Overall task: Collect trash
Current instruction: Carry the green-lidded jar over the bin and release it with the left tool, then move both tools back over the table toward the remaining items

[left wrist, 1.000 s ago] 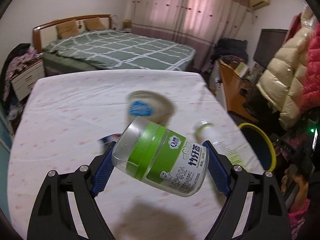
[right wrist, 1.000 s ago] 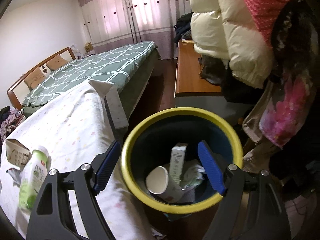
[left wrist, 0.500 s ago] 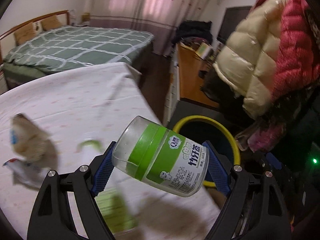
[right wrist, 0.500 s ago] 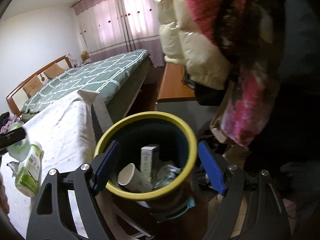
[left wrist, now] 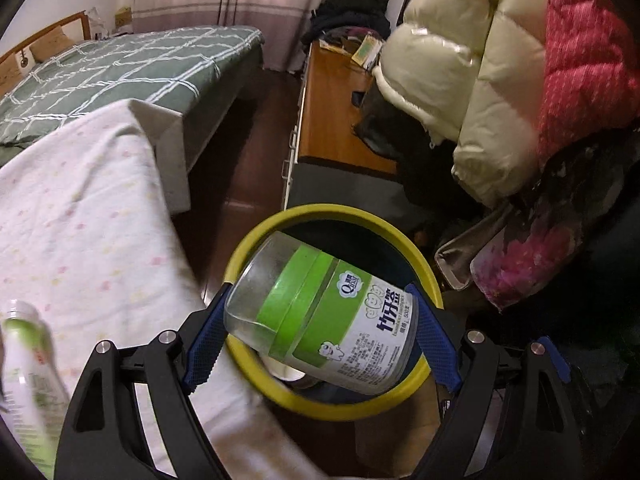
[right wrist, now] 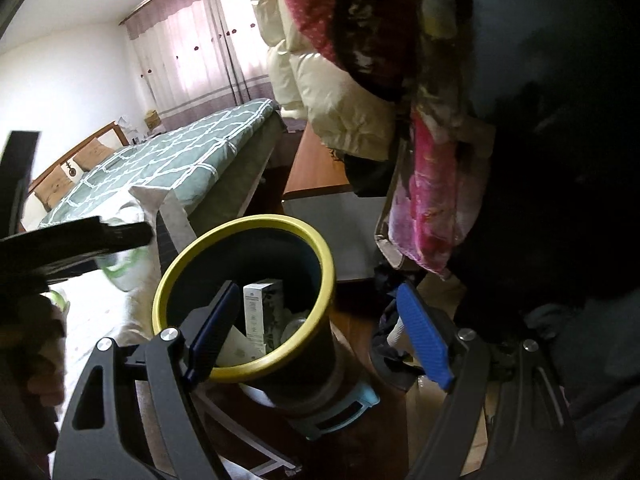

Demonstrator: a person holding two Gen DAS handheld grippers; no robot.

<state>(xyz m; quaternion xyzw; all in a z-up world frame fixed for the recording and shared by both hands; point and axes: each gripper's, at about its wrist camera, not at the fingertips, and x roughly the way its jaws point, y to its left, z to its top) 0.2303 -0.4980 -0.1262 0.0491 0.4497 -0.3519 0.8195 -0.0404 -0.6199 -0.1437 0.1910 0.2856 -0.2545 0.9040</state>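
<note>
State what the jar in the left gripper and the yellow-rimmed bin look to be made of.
Jar: clear plastic, probably; the lid end is see-through with soft glare, wrapped in a glossy green-and-white printed label. Bin: likely moulded plastic; smooth matte yellow rim, dark wall, no seams visible. The left gripper clamps the jar.

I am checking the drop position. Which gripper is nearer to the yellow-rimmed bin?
Left. The left gripper holds the jar directly over the bin. The right gripper is open, with the bin just ahead of its left finger.

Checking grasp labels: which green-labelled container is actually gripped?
The clear toothpick jar, clamped in the left hand-held gripper over the bin; the drink bottle lies on the table.
</note>
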